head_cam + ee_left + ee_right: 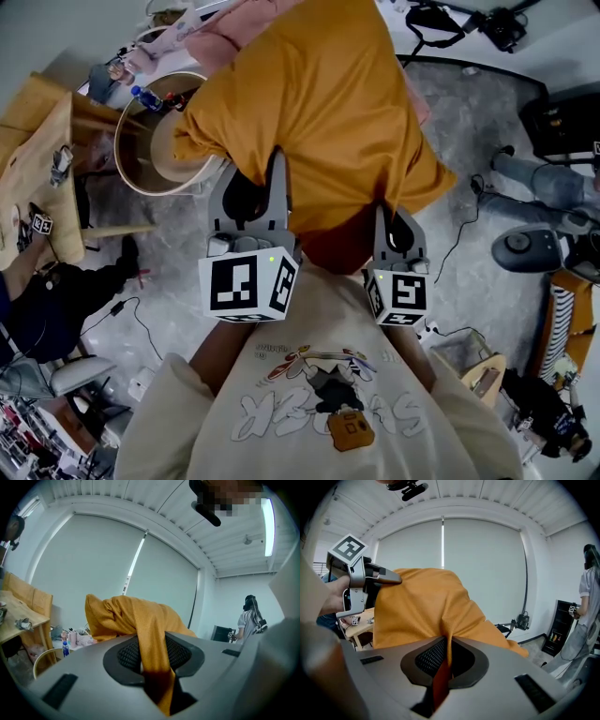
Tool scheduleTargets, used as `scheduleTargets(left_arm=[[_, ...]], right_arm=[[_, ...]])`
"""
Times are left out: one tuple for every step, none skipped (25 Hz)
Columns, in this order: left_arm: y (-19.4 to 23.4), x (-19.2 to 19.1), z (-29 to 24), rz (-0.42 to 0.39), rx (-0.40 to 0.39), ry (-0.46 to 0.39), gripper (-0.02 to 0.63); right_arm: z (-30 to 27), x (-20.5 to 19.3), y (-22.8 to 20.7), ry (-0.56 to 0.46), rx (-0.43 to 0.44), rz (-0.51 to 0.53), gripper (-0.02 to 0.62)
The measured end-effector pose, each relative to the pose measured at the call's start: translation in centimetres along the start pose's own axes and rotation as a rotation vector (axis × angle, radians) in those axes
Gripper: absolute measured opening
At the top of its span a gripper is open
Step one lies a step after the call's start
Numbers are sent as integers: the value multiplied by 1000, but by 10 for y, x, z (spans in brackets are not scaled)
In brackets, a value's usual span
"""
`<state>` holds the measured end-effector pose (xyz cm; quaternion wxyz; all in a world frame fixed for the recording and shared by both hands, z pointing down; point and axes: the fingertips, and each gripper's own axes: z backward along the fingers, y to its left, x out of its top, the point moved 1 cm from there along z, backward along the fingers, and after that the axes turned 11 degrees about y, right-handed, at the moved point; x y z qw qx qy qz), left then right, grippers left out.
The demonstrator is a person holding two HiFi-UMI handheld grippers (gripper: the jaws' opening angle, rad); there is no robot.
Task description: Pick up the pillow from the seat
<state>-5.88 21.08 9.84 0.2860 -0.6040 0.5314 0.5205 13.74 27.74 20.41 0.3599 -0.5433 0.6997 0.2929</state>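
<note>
Orange pillow [319, 94] hangs above the floor; the left gripper [275, 187] and right gripper [383, 225] each pinch a fold of its fabric.

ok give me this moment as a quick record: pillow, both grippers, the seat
pillow: mustard-yellow, held up in front of the person, hanging from both grippers
left gripper: shut on a fold of the pillow's fabric
right gripper: shut on a thinner pinch of the same fabric
seat: round, pale rim, to the left, partly hidden behind the pillow
task state: pillow gripped and up off the seat
nearby: blue bottle by the seat
</note>
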Motion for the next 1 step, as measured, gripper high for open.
scheduleTargets(left_arm=[[0, 2, -2, 1, -1, -2, 124]], right_arm=[[-1, 3, 0, -2, -2, 1, 35]])
